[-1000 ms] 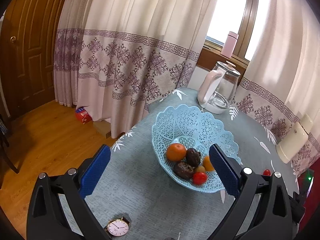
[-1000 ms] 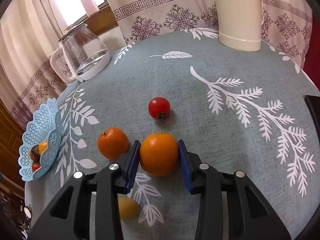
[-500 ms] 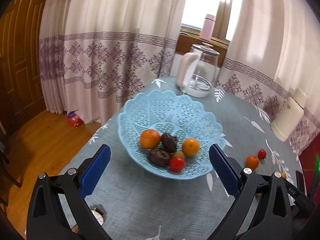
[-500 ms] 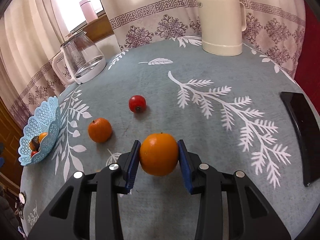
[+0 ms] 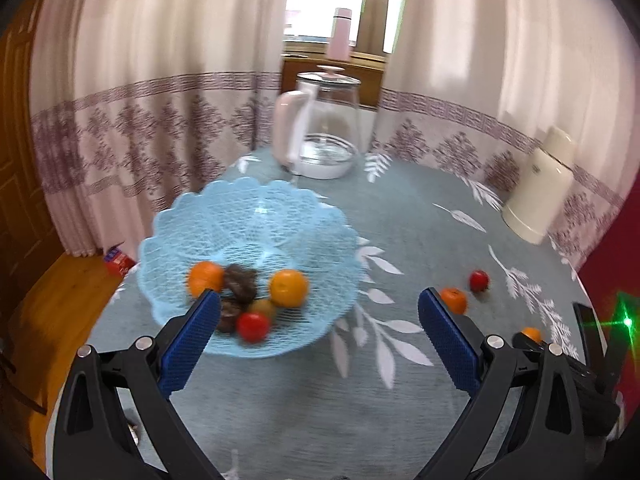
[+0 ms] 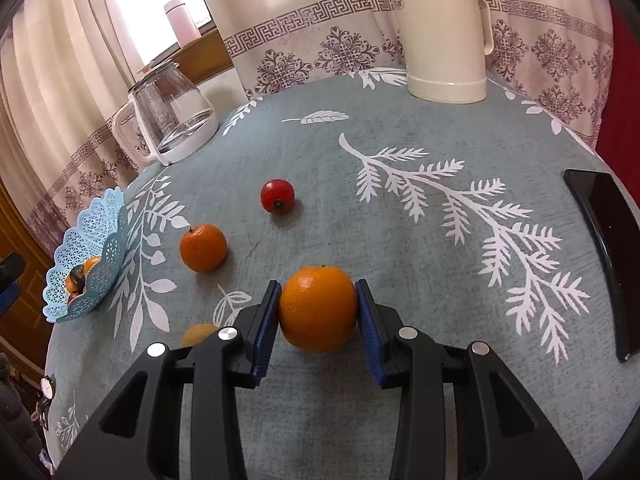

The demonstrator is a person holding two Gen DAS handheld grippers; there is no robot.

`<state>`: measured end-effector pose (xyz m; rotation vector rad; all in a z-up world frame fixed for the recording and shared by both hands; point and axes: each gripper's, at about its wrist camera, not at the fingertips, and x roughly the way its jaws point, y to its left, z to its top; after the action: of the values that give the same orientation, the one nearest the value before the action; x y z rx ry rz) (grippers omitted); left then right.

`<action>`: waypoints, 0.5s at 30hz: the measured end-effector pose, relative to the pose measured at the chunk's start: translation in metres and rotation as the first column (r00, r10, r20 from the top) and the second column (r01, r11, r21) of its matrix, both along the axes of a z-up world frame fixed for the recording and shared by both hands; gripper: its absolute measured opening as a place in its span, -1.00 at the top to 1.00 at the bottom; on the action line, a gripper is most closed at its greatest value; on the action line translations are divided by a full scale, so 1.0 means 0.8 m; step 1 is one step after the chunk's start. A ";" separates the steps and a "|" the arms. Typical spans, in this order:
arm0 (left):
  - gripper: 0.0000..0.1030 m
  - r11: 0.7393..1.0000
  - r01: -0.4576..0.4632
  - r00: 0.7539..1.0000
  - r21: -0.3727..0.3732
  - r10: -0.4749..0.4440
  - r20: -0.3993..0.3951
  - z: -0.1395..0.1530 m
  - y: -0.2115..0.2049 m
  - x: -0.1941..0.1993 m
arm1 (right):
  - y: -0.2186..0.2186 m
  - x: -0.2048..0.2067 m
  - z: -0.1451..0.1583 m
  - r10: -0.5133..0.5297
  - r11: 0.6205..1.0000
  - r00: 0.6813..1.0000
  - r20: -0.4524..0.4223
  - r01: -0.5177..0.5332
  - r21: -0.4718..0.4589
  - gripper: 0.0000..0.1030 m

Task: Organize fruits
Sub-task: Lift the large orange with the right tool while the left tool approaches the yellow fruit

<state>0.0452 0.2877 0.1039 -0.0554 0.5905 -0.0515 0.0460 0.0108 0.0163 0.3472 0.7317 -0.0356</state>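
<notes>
Blue fingers point(image 6: 266, 324) of my right gripper point(image 6: 318, 314) are clamped on a large orange point(image 6: 318, 308), one pad on each flank, the fruit held clear above the grey-blue leaf-print tablecloth point(image 6: 400, 240). My left gripper point(image 5: 318, 344) has its fingers spread wide apart with nothing between them. Just below the right gripper's left finger I see a yellowish fruit point(image 6: 198, 332), partly hidden. Farther out lie a small orange point(image 6: 203, 247) and, beyond it, a red tomato point(image 6: 277, 196), near each other but apart. At the table's left edge stands the blue lattice basket point(image 5: 256, 220); the left wrist view, though blurred, shows two oranges, dark fruits and a red tomato inside. At the far side stand a glass kettle point(image 6: 168, 116) and a cream thermos jug point(image 6: 444, 28). A dark flat object point(image 6: 604, 256) lies at the right edge.
</notes>
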 end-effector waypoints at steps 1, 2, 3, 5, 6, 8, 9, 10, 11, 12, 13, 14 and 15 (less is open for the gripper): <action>-0.95 1.000 0.021 1.000 0.012 -0.021 0.000 -0.001 -0.011 0.002 | 0.000 0.000 -0.001 0.003 1.000 1.000 -0.002 -0.003 0.002 0.26; -0.95 0.999 0.039 0.999 0.020 -0.039 -0.001 -0.002 -0.021 0.004 | 0.000 0.000 -0.001 0.005 1.000 1.000 -0.002 -0.005 0.004 0.26; -0.95 0.998 0.062 0.998 0.030 -0.062 -0.005 -0.003 -0.033 0.006 | -0.001 -0.001 -0.002 0.003 1.000 1.000 0.000 -0.003 0.009 0.26; -0.95 0.995 0.093 0.996 0.046 -0.092 -0.011 -0.007 -0.050 0.009 | -0.002 -0.002 -0.002 0.002 1.000 1.000 0.001 -0.002 0.017 0.26; -0.95 0.993 0.109 0.994 0.054 -0.109 -0.015 -0.009 -0.058 0.011 | -0.002 -0.002 -0.002 0.003 1.000 1.000 0.000 -0.003 0.020 0.26; -0.95 0.987 0.150 0.988 0.060 -0.148 -0.036 -0.016 -0.073 0.017 | -0.002 -0.001 -0.003 0.004 1.000 1.000 -0.005 -0.004 0.022 0.26; -0.95 0.984 0.172 0.984 0.054 -0.170 -0.049 -0.021 -0.080 0.020 | -0.002 -0.001 -0.004 0.005 1.000 1.000 -0.007 -0.005 0.022 0.26; -0.95 0.982 0.180 0.983 0.052 -0.177 -0.057 -0.024 -0.084 0.023 | -0.001 -0.001 -0.004 0.006 1.000 1.000 -0.008 -0.005 0.023 0.26; -0.95 0.981 0.185 0.981 0.051 -0.182 -0.066 -0.028 -0.088 0.026 | -0.001 -0.001 -0.004 0.007 1.000 1.000 -0.008 -0.007 0.025 0.26; -0.95 0.981 0.190 0.980 0.049 -0.186 -0.075 -0.031 -0.091 0.030 | -0.001 -0.001 -0.004 0.009 1.000 1.000 -0.008 -0.009 0.027 0.26; -0.95 0.980 0.194 0.978 0.046 -0.190 -0.085 -0.036 -0.096 0.035 | -0.001 -0.001 -0.004 0.009 1.000 1.000 -0.008 -0.009 0.027 0.26; -0.95 0.979 0.199 0.977 0.047 -0.194 -0.092 -0.039 -0.099 0.038 | -0.002 -0.001 -0.005 0.009 1.000 1.000 -0.008 -0.009 0.029 0.26; -0.95 0.978 0.203 0.976 0.048 -0.198 -0.093 -0.039 -0.101 0.040 | -0.002 -0.001 -0.005 0.010 0.999 1.000 -0.009 -0.009 0.031 0.26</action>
<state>0.0770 0.2069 0.0724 0.0587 0.6842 -0.2291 0.0450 0.0091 0.0122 0.3733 0.7432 -0.0168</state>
